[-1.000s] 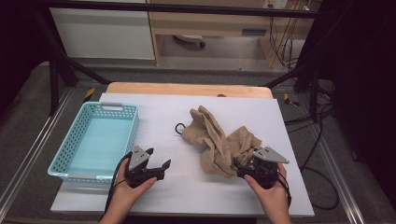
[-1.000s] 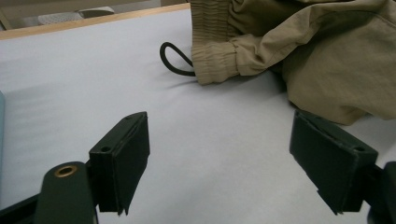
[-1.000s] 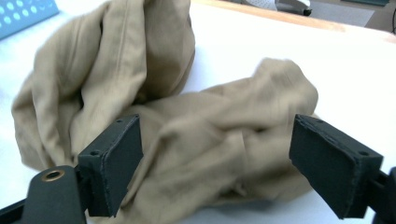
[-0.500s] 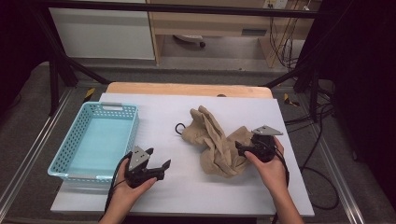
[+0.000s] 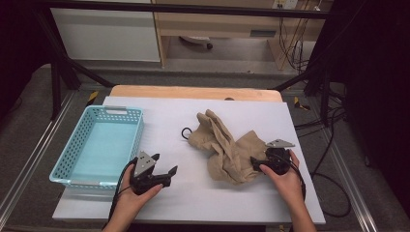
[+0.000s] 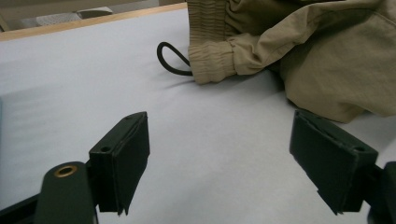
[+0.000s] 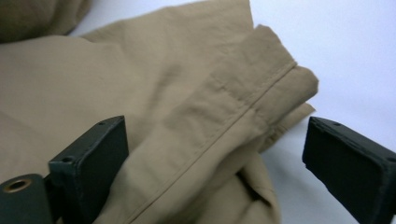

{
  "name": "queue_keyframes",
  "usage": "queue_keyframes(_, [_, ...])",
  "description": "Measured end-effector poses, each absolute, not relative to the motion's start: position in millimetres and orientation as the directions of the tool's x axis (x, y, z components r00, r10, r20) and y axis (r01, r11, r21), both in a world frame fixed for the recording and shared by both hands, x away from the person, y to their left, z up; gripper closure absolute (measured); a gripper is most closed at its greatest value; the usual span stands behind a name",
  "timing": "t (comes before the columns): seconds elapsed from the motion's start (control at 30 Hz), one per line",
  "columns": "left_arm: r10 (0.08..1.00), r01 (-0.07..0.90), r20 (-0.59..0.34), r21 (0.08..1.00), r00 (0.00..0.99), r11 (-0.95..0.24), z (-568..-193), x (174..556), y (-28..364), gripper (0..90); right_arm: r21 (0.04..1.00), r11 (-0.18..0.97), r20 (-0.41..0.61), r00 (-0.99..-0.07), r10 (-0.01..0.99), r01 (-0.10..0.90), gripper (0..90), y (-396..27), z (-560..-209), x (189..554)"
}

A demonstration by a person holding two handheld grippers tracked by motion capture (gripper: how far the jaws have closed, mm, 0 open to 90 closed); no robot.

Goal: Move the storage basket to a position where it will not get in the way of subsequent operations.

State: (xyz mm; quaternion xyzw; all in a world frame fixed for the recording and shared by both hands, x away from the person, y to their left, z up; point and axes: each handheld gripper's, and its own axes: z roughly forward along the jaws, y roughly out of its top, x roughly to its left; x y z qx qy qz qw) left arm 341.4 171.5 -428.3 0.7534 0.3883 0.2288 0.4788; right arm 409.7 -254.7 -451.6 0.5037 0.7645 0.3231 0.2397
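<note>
- A blue basket (image 5: 96, 150) sat at nine o'clock on the table (image 5: 193, 203); tan trousers (image 5: 227, 145) lay at centre-right.
- Our left gripper (image 5: 164, 166) stood wide, empty.
- Our right gripper (image 5: 255, 163) had just been opening, its jaws straddling a trouser hem.

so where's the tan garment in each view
High view: tan garment lies crumpled right of centre on the table.
Left gripper view: upper right, beyond the open jaws.
Right gripper view: left and centre, its hemmed edge between the open jaws.
Shared landmark: white table.
</note>
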Motion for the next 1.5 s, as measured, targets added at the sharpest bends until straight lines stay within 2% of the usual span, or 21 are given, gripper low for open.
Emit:
queue_keyframes(0.23, [0.803,0.367,-0.025,0.897,0.595,-0.244,-428.8,341.8,171.1,19.9,0.722,0.236,0.025,-0.366,0.930,0.651,0.5,-268.5,-460.7,419.3])
queue_keyframes(0.4, [0.802,0.368,-0.025,0.897,0.597,-0.245,-429.1,341.8,170.6,19.9,0.723,0.232,0.038,-0.372,0.928,0.651,3.0,-269.3,-461.9,419.8])
queue_keyframes(0.47, [0.803,0.367,-0.024,0.897,0.596,-0.246,-429.0,341.9,170.8,19.9,0.728,0.243,0.039,-0.393,0.919,0.641,13.9,-267.5,-459.9,416.6])
queue_keyframes(0.57, [0.802,0.367,-0.022,0.896,0.597,-0.248,-429.4,341.9,170.5,20.0,0.746,0.263,0.054,-0.448,0.892,0.612,38.7,-263.6,-457.1,409.3])
queue_keyframes(0.67, [0.801,0.367,-0.020,0.896,0.599,-0.252,-429.8,341.5,169.5,20.4,0.755,0.277,0.053,-0.476,0.878,0.594,57.6,-260.3,-456.5,404.2])
queue_keyframes(0.8, [0.802,0.367,-0.020,0.896,0.598,-0.251,-429.8,341.3,169.7,20.3,0.755,0.300,0.035,-0.493,0.869,0.583,76.3,-256.0,-454.7,400.9])
queue_keyframes(0.87, [0.802,0.367,-0.020,0.896,0.598,-0.251,-429.5,341.3,170.2,20.2,0.751,0.315,0.021,-0.499,0.867,0.580,81.5,-254.2,-453.1,399.2])
queue_keyframes(1.1, [0.807,0.365,-0.019,0.898,0.591,-0.247,-428.5,341.8,172.9,20.2,0.712,0.335,0.006,-0.482,0.876,0.618,84.2,-251.6,-443.4,378.7])
queue_keyframes(1.4, [0.812,0.367,-0.018,0.898,0.583,-0.243,-428.6,342.4,173.9,20.2,0.721,0.293,0.043,-0.462,0.886,0.628,84.4,-270.7,-443.7,319.0])
queue_keyframes(1.5, [0.814,0.369,-0.016,0.896,0.581,-0.245,-429.2,343.2,173.8,20.2,0.746,0.274,0.043,-0.455,0.890,0.606,78.2,-273.6,-444.7,316.9])
